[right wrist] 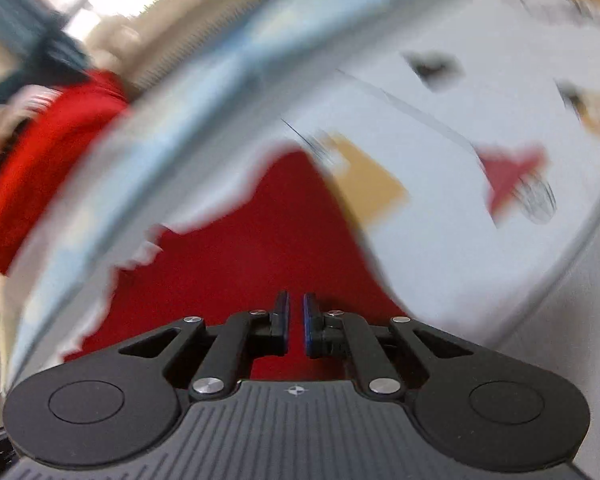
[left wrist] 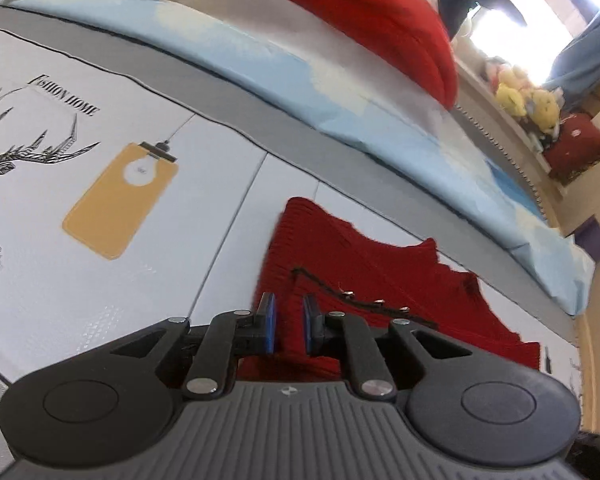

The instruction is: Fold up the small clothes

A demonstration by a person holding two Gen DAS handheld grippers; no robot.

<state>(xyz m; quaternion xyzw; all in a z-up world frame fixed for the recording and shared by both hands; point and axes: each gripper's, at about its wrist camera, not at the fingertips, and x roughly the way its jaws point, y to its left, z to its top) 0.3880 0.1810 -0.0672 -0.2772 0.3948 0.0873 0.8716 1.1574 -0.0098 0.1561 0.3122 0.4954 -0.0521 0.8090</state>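
A dark red ribbed knit garment [left wrist: 340, 264] lies spread flat on the white printed bed cover, with jagged edges and a dark cord with small metal studs across it.

**Knit, print and matt plastic**

The small red garment [left wrist: 332, 252] is ribbed knit cloth, coarse and matt. The bed cover [left wrist: 100, 288] under it is smooth printed fabric. Each claw, left [left wrist: 290, 324] and right [right wrist: 296, 322], has matt black plastic arms, shiny metal rivets and blue pads [left wrist: 269, 320].
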